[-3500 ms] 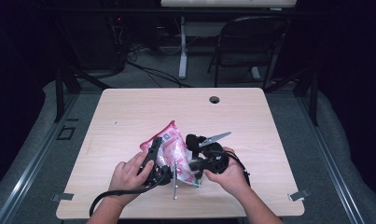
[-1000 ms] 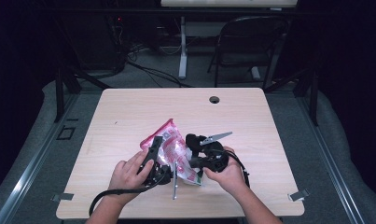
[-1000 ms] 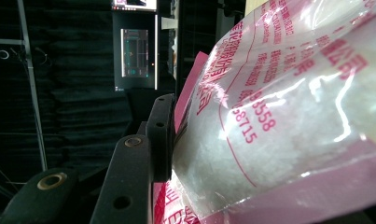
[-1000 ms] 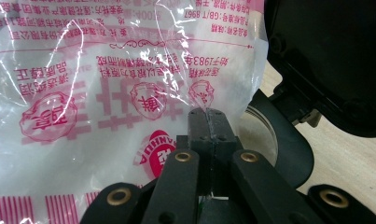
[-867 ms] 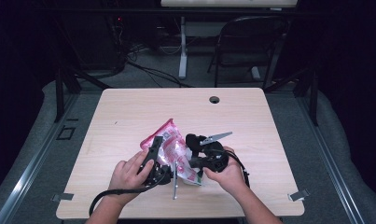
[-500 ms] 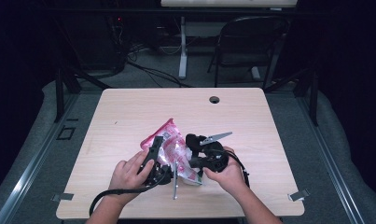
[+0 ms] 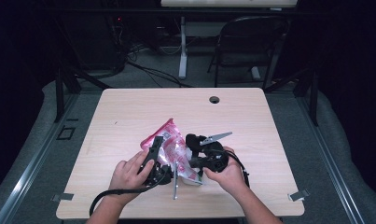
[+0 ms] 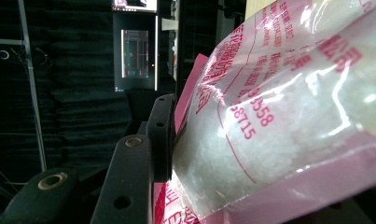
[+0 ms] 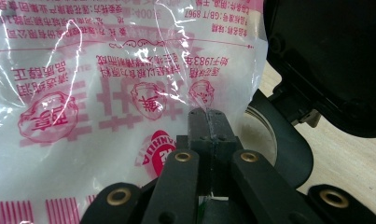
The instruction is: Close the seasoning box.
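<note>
Pink bag [image 7: 172,149] clamped between left claw [image 7: 154,156] and pinched-shut right claw [image 7: 195,161].

Dim room around your light wooden bench [image 7: 129,112]

Beyond it you see a dark chair [image 7: 244,46], cables on grey floor [image 7: 148,74], and black curtains [image 8: 69,93].

The bag [image 7: 174,151] is clear plastic with pink edges and pink-red printed characters and seals, holding white grains. Both grippers, the left gripper [image 7: 154,148] and the right gripper [image 7: 195,161], are black with brass-coloured rivets. The table [image 7: 129,112] is pale wood grain.
</note>
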The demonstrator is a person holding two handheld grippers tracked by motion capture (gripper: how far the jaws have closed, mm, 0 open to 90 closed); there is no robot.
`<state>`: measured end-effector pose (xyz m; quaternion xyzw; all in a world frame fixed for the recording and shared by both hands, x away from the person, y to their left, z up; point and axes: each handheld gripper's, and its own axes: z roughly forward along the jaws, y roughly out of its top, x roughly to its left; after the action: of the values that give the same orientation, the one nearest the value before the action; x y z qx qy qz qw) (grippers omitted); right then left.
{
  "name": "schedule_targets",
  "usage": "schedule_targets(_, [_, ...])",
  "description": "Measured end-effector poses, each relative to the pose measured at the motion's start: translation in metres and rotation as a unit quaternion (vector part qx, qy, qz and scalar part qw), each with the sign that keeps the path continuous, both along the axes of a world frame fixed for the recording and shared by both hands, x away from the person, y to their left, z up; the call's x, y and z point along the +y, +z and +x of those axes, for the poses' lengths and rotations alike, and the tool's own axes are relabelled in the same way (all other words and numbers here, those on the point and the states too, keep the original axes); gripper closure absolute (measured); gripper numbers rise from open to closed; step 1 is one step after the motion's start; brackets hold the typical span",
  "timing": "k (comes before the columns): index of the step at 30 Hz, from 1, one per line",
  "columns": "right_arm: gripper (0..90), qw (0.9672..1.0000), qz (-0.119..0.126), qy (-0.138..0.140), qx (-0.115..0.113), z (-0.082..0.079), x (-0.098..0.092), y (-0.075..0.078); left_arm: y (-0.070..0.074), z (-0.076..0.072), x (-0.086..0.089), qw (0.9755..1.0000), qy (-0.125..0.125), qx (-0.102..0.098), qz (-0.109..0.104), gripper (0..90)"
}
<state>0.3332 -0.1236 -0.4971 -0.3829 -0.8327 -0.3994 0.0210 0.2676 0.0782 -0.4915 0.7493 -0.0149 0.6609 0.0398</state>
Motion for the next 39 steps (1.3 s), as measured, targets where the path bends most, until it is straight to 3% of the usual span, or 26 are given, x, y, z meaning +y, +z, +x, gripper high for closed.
schedule_targets(39, [90.0, 1.0, 0.001, -0.002, -0.002, -0.0001, 0.0004, -0.0002, 0.0015, -0.0004, -0.0006, 1.0, -0.003, 0.003, -0.003, 64.6])
